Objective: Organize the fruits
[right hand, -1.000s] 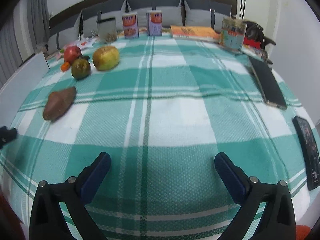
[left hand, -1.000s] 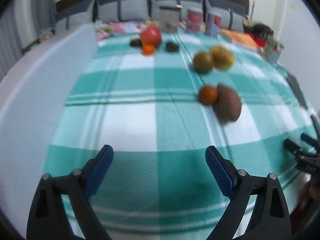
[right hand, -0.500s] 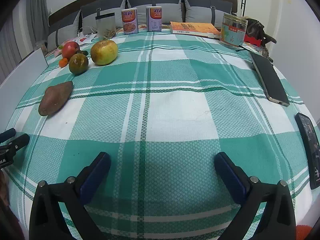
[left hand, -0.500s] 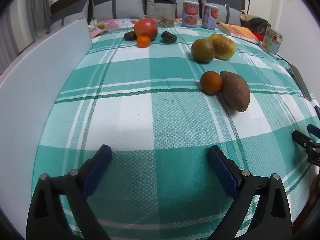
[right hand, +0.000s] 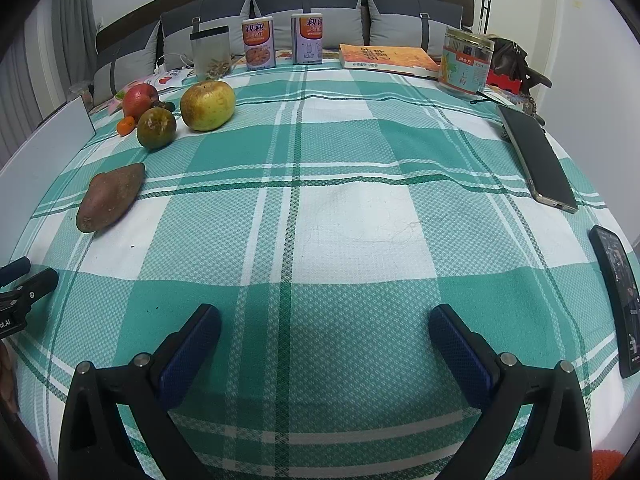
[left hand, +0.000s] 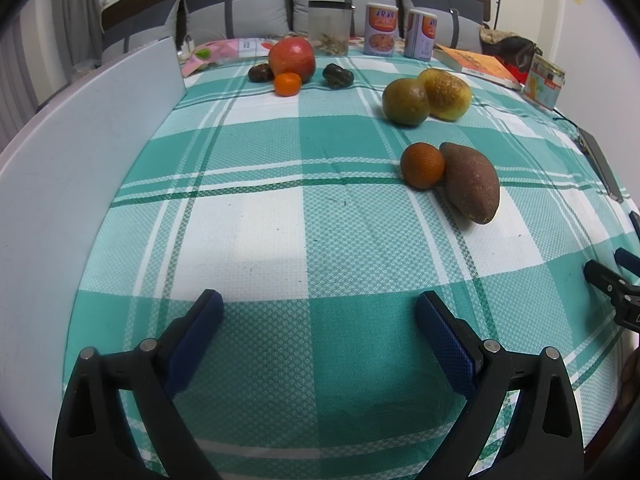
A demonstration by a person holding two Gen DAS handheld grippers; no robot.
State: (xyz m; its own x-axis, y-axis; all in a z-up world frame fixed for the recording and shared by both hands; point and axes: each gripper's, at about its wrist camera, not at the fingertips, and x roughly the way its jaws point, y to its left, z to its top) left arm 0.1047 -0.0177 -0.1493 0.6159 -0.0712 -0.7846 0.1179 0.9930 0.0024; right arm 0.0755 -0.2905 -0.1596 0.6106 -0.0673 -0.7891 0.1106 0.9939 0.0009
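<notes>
Left wrist view: left tongs (left hand: 318, 316) spread wide above the green-and-white checked cloth (left hand: 280, 236), blue pads (left hand: 192, 340) apart, nothing between them. Ahead and to the right, small orange (left hand: 422, 165) touching brown sweet potato (left hand: 472, 182). Farther back, green round fruit (left hand: 405, 102) pressed against yellow wrinkled fruit (left hand: 445, 94). Far left group: red apple (left hand: 291, 59), tiny tangerine (left hand: 287, 84) just in front of it, dark lump (left hand: 260, 73) to its left, another dark lump (left hand: 338, 76) to its right. White board (left hand: 72, 168) standing along the left edge of the cloth. Clear jar (left hand: 330, 33) and two printed cans (left hand: 381, 30) lined up at the back, orange book (left hand: 476, 65) to their right. Tip of right tongs (left hand: 612, 276) poking in at the right edge.

Right wrist view: right tongs (right hand: 324, 324) likewise gaping wide, empty, hovering over the near part of the cloth. Sweet potato (right hand: 110, 197) lying at far left, well apart from these tongs; green fruit (right hand: 156, 128) and yellow fruit (right hand: 207, 105) behind it, side by side; apple (right hand: 139, 100) and tangerine (right hand: 126, 125) beyond. Orange hidden here. Two phones at right: one long and dark (right hand: 538, 158), another (right hand: 616, 304) at the cloth's edge. Labelled tin (right hand: 464, 62) near the back right corner. Grey cushions (right hand: 312, 12) behind everything.
</notes>
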